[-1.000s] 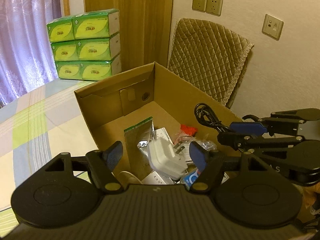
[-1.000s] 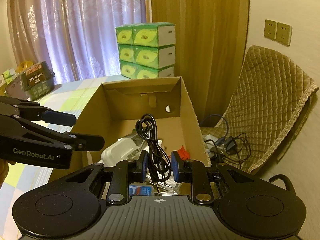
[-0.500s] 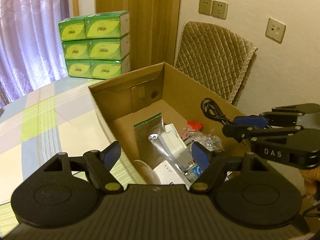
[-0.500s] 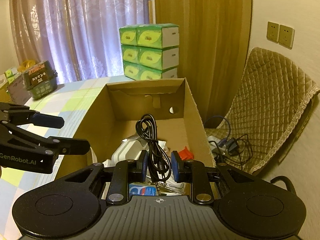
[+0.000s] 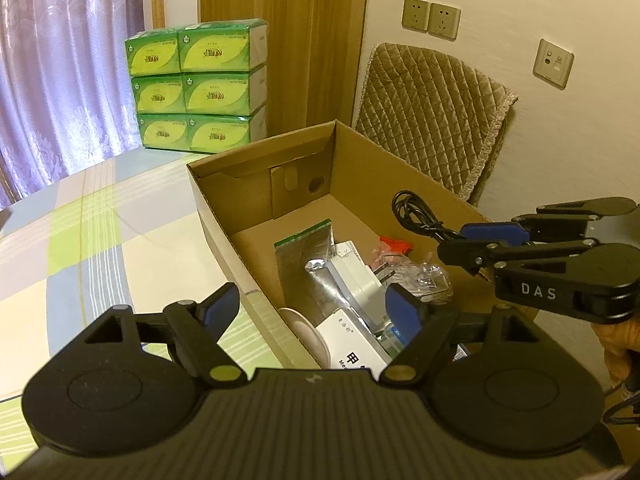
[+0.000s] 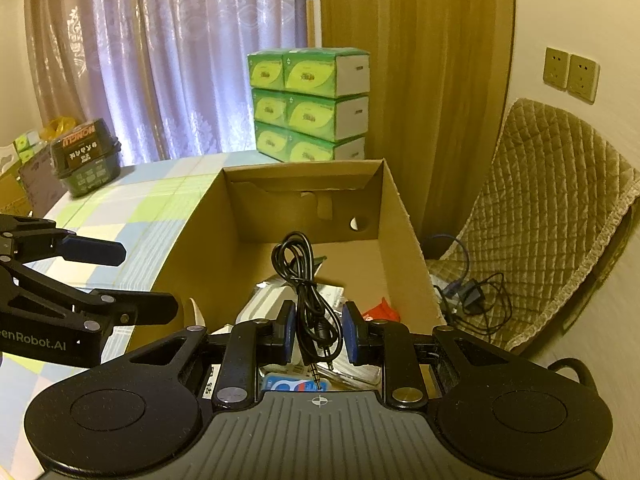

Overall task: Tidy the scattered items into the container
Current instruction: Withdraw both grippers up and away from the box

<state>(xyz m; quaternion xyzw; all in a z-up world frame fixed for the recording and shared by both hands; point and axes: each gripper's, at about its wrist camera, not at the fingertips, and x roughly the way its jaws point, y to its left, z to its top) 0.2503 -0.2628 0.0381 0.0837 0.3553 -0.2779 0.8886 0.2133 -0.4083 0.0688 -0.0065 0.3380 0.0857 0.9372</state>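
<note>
The right hand-held gripper [image 6: 319,338] is clenching a coiled black audio cable [image 6: 306,280] above the open cardboard box [image 5: 420,200] standing on the desk [image 5: 100,240]. The left hand-held gripper [image 5: 314,312] is hanging released and empty over the box's near end. For a clean drop, the cable is best lowered well inside the walls (clear of the white charger [image 5: 356,280]) before the fingers part.

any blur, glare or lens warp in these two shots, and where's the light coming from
Left wrist view: warm dim light, dark fisheye corners, door frame bowed; the cardboard box is sharp, the right gripper edges slightly soft. Right wrist view: the purple curtain glows with backlight, no harsh glare; the audio cable is crisp, the quilted chair smears towards the edge.
</note>
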